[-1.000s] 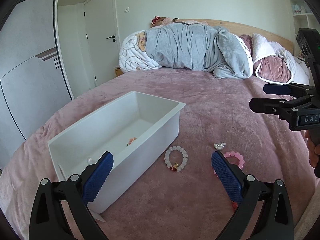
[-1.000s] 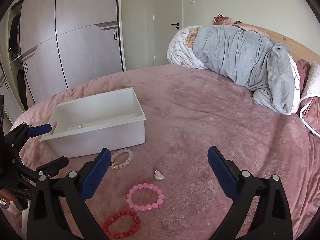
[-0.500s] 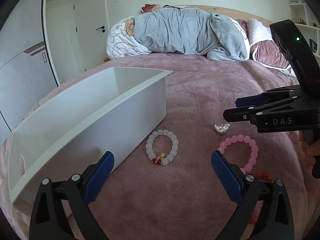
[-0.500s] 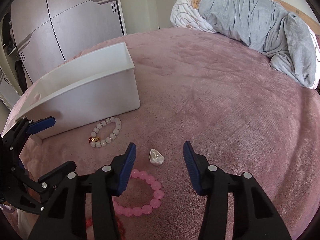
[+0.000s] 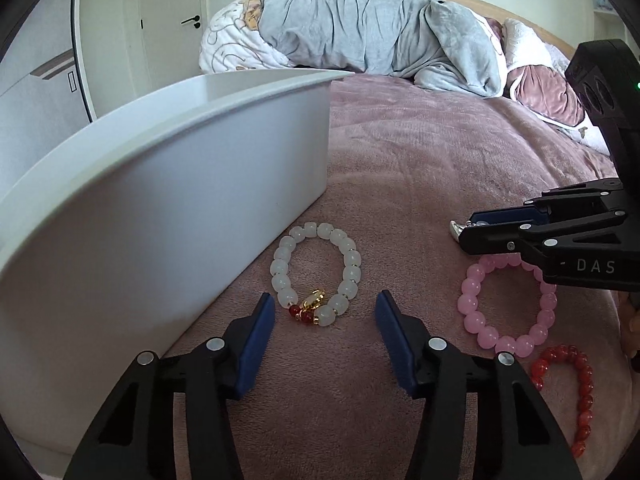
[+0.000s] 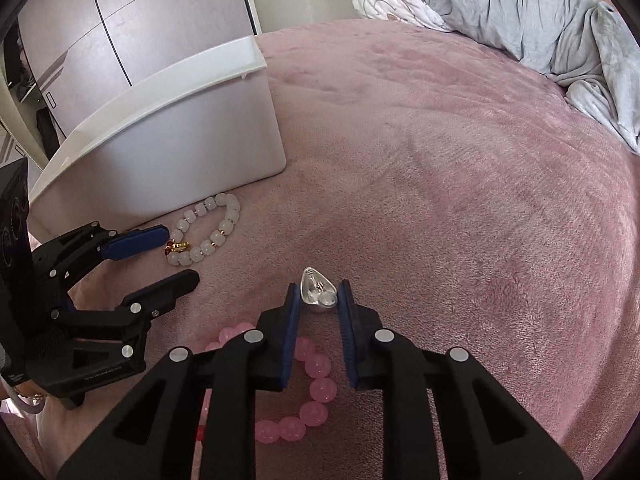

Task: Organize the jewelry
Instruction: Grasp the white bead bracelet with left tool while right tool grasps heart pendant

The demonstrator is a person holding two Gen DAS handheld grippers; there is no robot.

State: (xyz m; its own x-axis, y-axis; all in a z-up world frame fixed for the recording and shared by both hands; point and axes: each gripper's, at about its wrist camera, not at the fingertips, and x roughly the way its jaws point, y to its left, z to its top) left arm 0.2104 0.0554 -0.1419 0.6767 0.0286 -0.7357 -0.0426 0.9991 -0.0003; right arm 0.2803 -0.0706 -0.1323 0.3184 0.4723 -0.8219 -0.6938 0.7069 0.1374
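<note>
A white bead bracelet with a gold and red charm lies on the pink blanket beside the white box. My left gripper hovers low over its charm end. Its jaws are closing, the beads lie between the tips, and the pads are clear of them. In the right wrist view my right gripper is closing on a small silver ingot-shaped piece, pads against its sides. A pink bead bracelet lies under that gripper, with a red bracelet nearer the bed's edge.
The white box stands just left of the bracelets, its inside hidden from here. A grey duvet and pillows are heaped at the head of the bed. Wardrobe doors stand beyond the box. Bare pink blanket spreads to the right.
Both grippers dropped close to the blanket and narrowed. The left went from wide open to half closed around the white bracelet's charm end. The right closed in on the silver piece.
</note>
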